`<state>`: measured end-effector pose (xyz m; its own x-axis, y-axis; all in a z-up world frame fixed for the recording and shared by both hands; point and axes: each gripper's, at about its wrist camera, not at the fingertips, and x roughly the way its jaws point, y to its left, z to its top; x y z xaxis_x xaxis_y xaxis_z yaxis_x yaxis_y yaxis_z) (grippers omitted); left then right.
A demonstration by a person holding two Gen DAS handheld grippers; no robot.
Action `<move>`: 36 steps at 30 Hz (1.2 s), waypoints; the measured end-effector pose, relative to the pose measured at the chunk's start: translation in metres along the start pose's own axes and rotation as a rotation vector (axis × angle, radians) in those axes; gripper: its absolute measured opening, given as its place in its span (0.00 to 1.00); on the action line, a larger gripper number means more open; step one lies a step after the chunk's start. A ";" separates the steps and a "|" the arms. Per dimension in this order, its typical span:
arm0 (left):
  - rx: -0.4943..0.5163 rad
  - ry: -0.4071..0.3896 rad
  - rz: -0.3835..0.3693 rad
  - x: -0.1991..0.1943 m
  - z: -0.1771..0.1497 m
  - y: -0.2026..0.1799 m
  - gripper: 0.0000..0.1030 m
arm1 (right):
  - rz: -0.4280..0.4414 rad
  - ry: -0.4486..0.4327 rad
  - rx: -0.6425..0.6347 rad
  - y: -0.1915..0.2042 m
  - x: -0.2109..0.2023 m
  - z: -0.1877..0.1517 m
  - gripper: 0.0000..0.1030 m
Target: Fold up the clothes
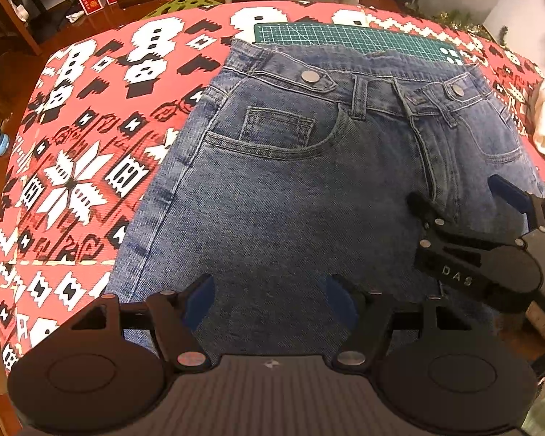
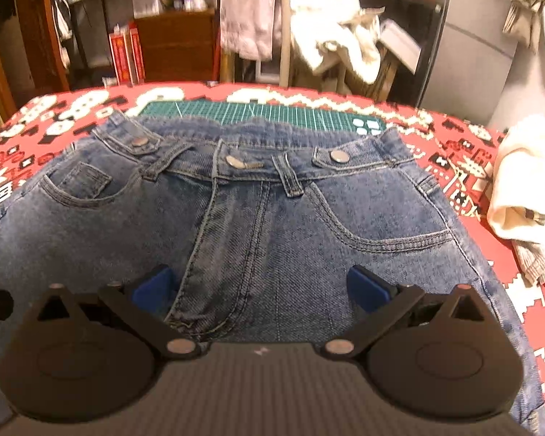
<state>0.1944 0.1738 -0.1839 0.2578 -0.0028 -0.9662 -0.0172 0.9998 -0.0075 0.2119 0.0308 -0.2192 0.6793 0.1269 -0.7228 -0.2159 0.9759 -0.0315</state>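
A: Left claw [image 1: 269, 299] first: its blue pads stand well apart, nothing between them, poised over the denim at the bottom centre of the left wrist view. Right claw [image 2: 259, 285] is likewise spread wide and empty, its pads on either side of the fly seam in the lower middle of its own view; from the left camera it shows at the right edge.

B: And the garment?

A: One pair of blue jeans [image 1: 279, 181] lies flat, front side up, filling the centre of both views. The waistband at the top rests over a green cutting mat [image 1: 345, 38], and all of it sits on a table covered by a red patterned cloth [image 1: 91, 127].

B: How would they handle?

A: Probably heavy and fairly stiff for clothing, with thick seams, so they should hold a crease but sag if lifted by a single layer. Sensible places to pinch look like the waistband corners or the outer side seams, where the fabric is doubled and unlikely to slip from the pads.

B: Any bins or baskets?

A: None can be made out on the table. A rumpled cream garment [image 2: 527, 189] lies loose at the right edge, well apart from the claws.
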 end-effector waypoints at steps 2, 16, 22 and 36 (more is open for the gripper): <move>0.003 0.000 0.002 0.000 -0.001 -0.002 0.66 | -0.001 -0.045 0.000 0.000 -0.003 -0.007 1.00; -0.012 -0.009 -0.011 -0.016 -0.003 -0.011 0.66 | 0.001 -0.075 0.002 0.002 -0.003 -0.012 1.00; 0.000 0.001 0.010 -0.021 -0.006 -0.020 0.66 | 0.001 -0.075 0.002 0.001 -0.002 -0.012 1.00; 0.017 0.000 0.062 -0.023 -0.014 -0.029 0.66 | 0.002 -0.075 0.002 0.001 -0.001 -0.013 1.00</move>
<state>0.1754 0.1443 -0.1645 0.2572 0.0595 -0.9645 -0.0164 0.9982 0.0572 0.2019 0.0297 -0.2269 0.7299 0.1418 -0.6687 -0.2160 0.9760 -0.0289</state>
